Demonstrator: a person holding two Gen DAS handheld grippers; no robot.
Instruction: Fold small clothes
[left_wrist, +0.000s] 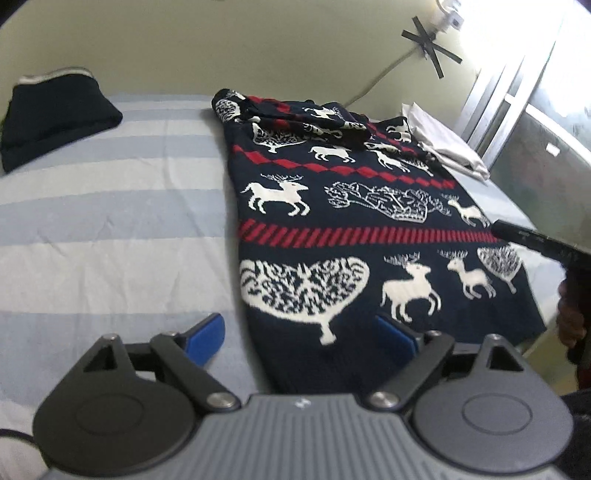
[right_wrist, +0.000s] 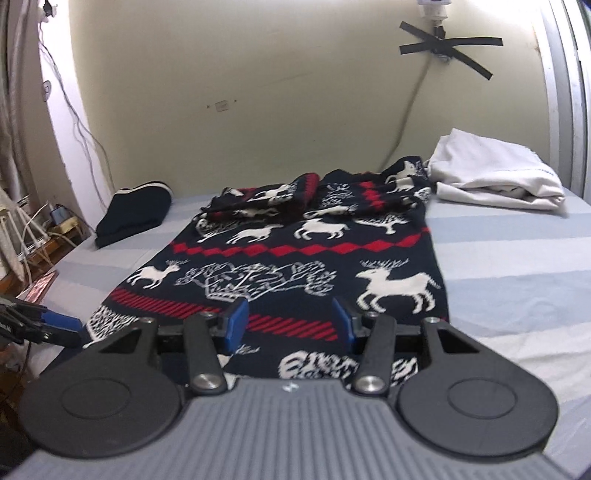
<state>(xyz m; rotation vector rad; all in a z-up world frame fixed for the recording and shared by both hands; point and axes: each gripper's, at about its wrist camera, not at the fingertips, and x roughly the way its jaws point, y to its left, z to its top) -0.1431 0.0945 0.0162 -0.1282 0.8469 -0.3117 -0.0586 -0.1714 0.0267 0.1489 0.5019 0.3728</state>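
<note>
A navy sweater (left_wrist: 351, 229) (right_wrist: 295, 258) with white reindeer and red bands lies flat on the striped bedsheet (left_wrist: 110, 221), its sleeves bunched across the far end. My left gripper (left_wrist: 303, 336) is open just above the sweater's near left corner, with one blue pad over the sheet and the other over the knit. My right gripper (right_wrist: 290, 325) hovers over the near part of the sweater, its pads apart with nothing pinched between them. It also shows in the left wrist view as a dark finger (left_wrist: 535, 240) at the sweater's right edge, with a hand (left_wrist: 572, 317) behind it.
A folded dark garment (left_wrist: 55, 118) (right_wrist: 136, 210) lies at the bed's far left. A folded white cloth (left_wrist: 447, 144) (right_wrist: 495, 173) lies at the far right, touching the sweater. The wall with a taped cable (right_wrist: 443, 44) closes the far side. Cables and clutter (right_wrist: 37, 229) stand left of the bed.
</note>
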